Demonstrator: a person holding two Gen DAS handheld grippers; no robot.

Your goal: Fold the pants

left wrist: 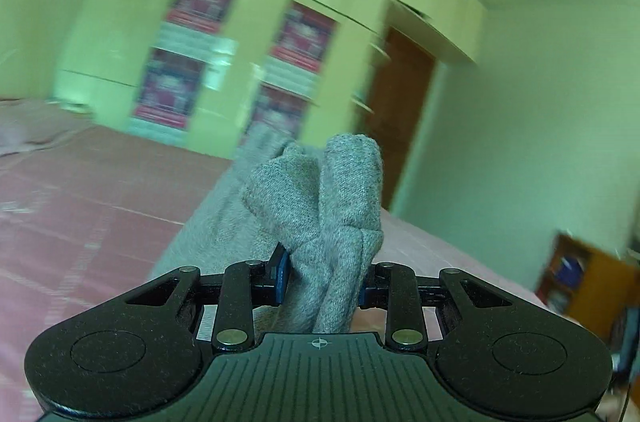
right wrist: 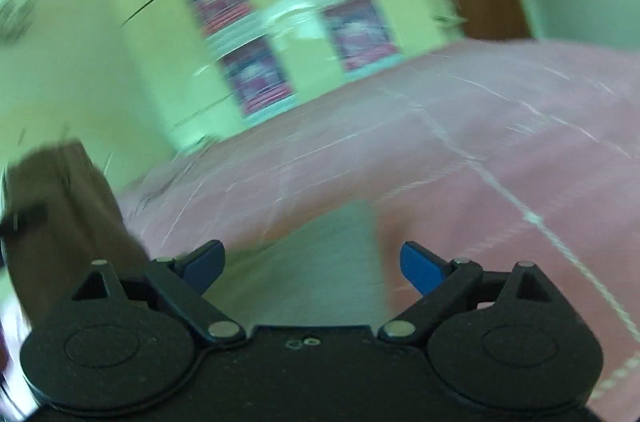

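Note:
My left gripper (left wrist: 322,280) is shut on a bunched fold of the grey knit pants (left wrist: 340,198). The cloth sticks up past the blue pads, and the rest trails down to the left onto the pink bed (left wrist: 80,206). My right gripper (right wrist: 312,264) is open and empty, its blue fingertips (right wrist: 420,264) spread wide above the edge of the pink bed (right wrist: 480,142). A pale strip (right wrist: 320,262) shows between the fingers; the blur hides what it is. No pants show in the right wrist view.
A pale green wardrobe (left wrist: 224,34) with red-patterned panels stands beyond the bed. A brown door (left wrist: 400,110) is to its right. A wooden shelf (left wrist: 580,282) stands at the far right. A brown blurred shape (right wrist: 60,214) is at the left of the right wrist view.

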